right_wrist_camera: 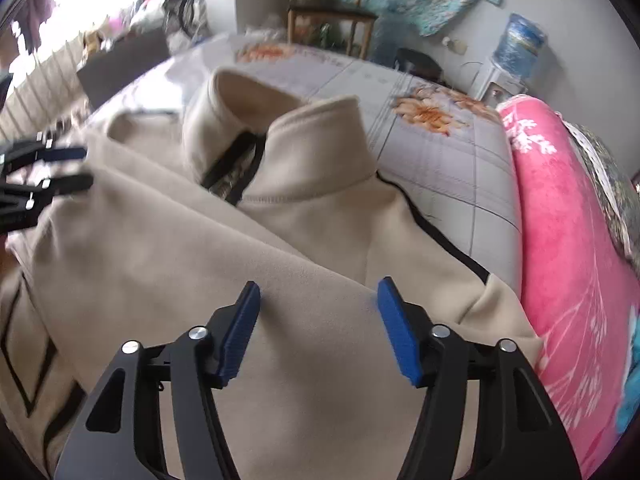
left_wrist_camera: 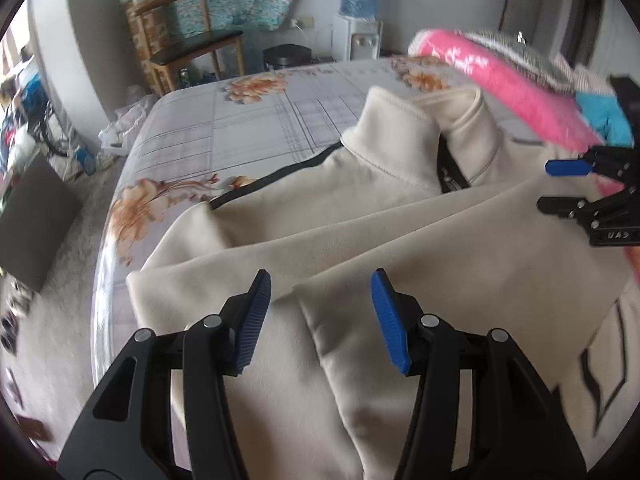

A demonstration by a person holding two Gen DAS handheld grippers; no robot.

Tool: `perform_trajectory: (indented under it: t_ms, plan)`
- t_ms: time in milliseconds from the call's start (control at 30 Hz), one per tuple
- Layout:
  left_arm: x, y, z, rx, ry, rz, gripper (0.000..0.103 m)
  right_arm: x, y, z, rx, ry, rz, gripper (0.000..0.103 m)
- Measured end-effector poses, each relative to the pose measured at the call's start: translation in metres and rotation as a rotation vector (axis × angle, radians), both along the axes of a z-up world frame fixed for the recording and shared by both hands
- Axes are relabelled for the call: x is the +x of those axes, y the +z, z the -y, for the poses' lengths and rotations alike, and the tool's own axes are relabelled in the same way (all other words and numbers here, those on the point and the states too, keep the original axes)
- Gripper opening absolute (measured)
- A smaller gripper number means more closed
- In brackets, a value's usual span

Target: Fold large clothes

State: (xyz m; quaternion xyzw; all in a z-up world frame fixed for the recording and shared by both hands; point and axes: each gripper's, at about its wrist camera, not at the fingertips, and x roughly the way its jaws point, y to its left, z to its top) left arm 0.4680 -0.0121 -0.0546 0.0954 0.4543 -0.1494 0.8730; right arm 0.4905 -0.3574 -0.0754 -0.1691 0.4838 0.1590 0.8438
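Garment: a cream fleece jacket with a stand-up collar and black zip [left_wrist_camera: 360, 224] lies spread on the bed with a floral grey checked sheet [left_wrist_camera: 224, 128], collar towards the far side.
Left gripper [left_wrist_camera: 320, 312]: fingers spread above the cream cloth, nothing pinched.
Right gripper [right_wrist_camera: 318, 320]: fingers spread above the jacket, empty.
Beside: rolled pink blanket [right_wrist_camera: 568, 248] along the jacket's edge.

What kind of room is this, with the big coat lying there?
Most likely a bedroom in someone's home. The beige jacket lies on a bed covered with a flowered sheet, a rolled pink blanket sits along one side, and a wooden chair and water dispenser stand by the wall.
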Motion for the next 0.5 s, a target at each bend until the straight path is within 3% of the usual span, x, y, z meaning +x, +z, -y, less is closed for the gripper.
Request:
perform_trajectory:
  t_ms: [67,100,167,367,500]
  plan:
    - [0.002,-0.008,0.005,0.054,-0.013,0.010,0.031,-0.005,-0.002,-0.003,-0.039,0.012,0.017,0.027]
    - [0.001,-0.012,0.007,0.080,-0.018,0.020,0.030,-0.009,-0.001,-0.004,-0.059,0.020,0.030,0.017]
    - [-0.005,-0.012,0.010,0.108,-0.036,0.063,0.013,-0.016,0.002,-0.002,-0.066,0.023,0.057,0.008]
    - [-0.026,0.010,0.013,0.131,-0.088,0.204,0.009,-0.041,0.030,-0.003,-0.041,0.005,0.191,0.005]
    - [-0.017,0.021,0.008,0.101,-0.061,0.220,0.009,-0.030,0.030,0.000,-0.016,-0.028,0.198,0.005]
